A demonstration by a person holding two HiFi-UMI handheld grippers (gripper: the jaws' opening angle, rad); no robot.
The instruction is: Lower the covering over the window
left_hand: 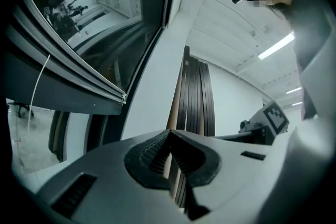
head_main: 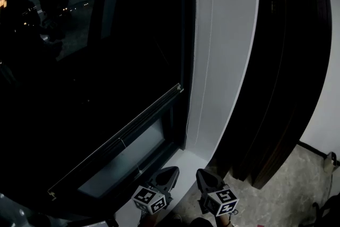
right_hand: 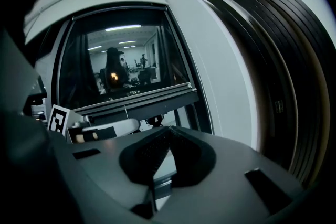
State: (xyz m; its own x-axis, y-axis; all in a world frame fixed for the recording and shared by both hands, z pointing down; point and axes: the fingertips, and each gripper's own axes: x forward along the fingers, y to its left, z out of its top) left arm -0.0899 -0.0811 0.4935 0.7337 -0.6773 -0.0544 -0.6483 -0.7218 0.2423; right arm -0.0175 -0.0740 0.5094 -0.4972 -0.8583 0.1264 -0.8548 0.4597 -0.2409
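Dark window blind (head_main: 106, 114) hanging low over the pane, its bottom rail (head_main: 119, 138) at 7 o'clock just above the white sill (head_main: 187, 159), left gripper (head_main: 169, 175) and right gripper (head_main: 206, 178) side by side at 6 o'clock, both with jaws closed and empty, dark boards (head_main: 281, 77) leaning at 3 o'clock.
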